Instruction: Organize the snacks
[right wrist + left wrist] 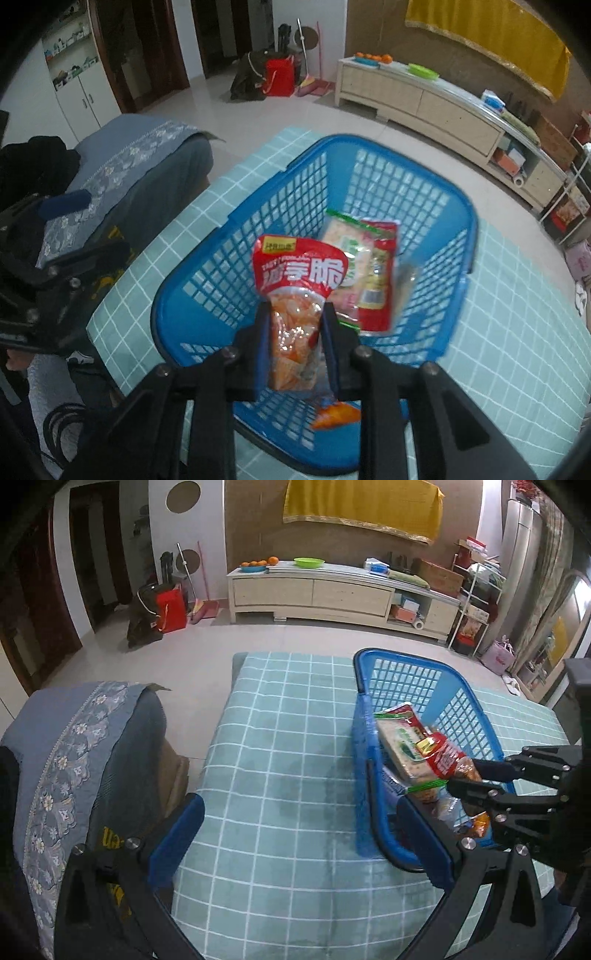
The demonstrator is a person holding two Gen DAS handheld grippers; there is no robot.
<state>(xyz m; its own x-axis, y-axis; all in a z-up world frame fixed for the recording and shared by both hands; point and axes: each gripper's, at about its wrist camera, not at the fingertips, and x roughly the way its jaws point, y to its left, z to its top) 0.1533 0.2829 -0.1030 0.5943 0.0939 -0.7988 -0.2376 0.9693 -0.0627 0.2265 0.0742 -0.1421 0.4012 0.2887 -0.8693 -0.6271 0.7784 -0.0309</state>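
Observation:
A blue plastic basket (177, 291) stands on the table with the teal checked cloth (288, 760). My right gripper (295, 317) is shut on a red snack bag (299, 273) and holds it above the basket's inside. In the basket lie a cracker pack (345, 236), a red packet (380, 280) and an orange packet (336, 415). In the left wrist view the basket (410, 679) is at the right, and the right gripper (476, 779) holds the red bag (448, 757) over it. My left gripper (299, 830) is open and empty above the cloth, left of the basket.
A chair with a blue embroidered cover (85, 746) stands left of the table. A long cream cabinet (332, 590) runs along the far wall, with oranges (258, 563) and a green dish (308, 562) on it. A red bag (170, 607) sits on the floor.

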